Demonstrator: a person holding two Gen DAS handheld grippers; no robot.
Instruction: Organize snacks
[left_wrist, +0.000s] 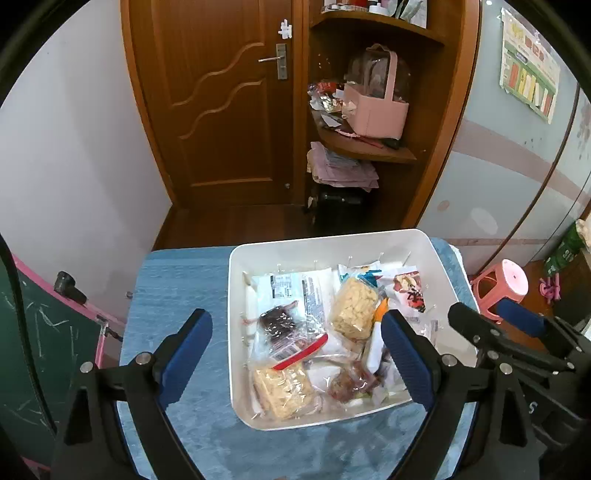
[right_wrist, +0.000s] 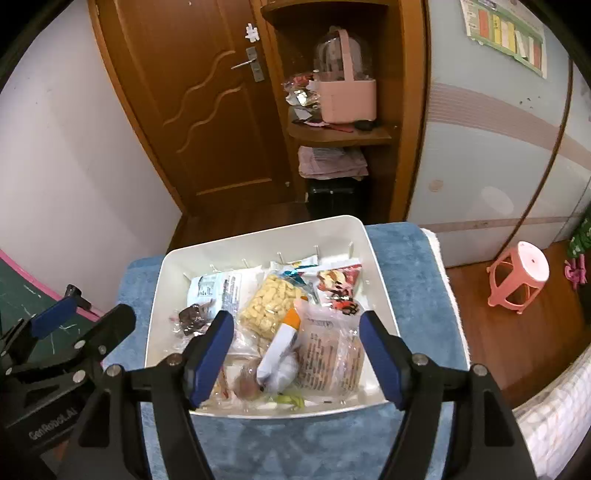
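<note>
A: Nearest the lens?
B: Two tongs. The left gripper (left_wrist: 295, 354) is spread wide, holding nothing; the right gripper (right_wrist: 297, 354) likewise gapes empty above the tub's near rim.
A: And the snacks?
B: One white tub (left_wrist: 236, 332) on the blue tablecloth (left_wrist: 173, 280), holding clear packets: two of pale puffed pieces (left_wrist: 352, 306), one dark cake (left_wrist: 277, 323), one red-printed wrapper (right_wrist: 340, 286) at far right.

A white plastic bin (left_wrist: 236, 295) holds the snacks in a loose heap: a clear bag of pale puffs (left_wrist: 352, 308) near its middle, a dark chocolate packet (left_wrist: 277, 325) toward its left wall, a red-patterned packet (left_wrist: 408, 290) near its far right corner.
</note>
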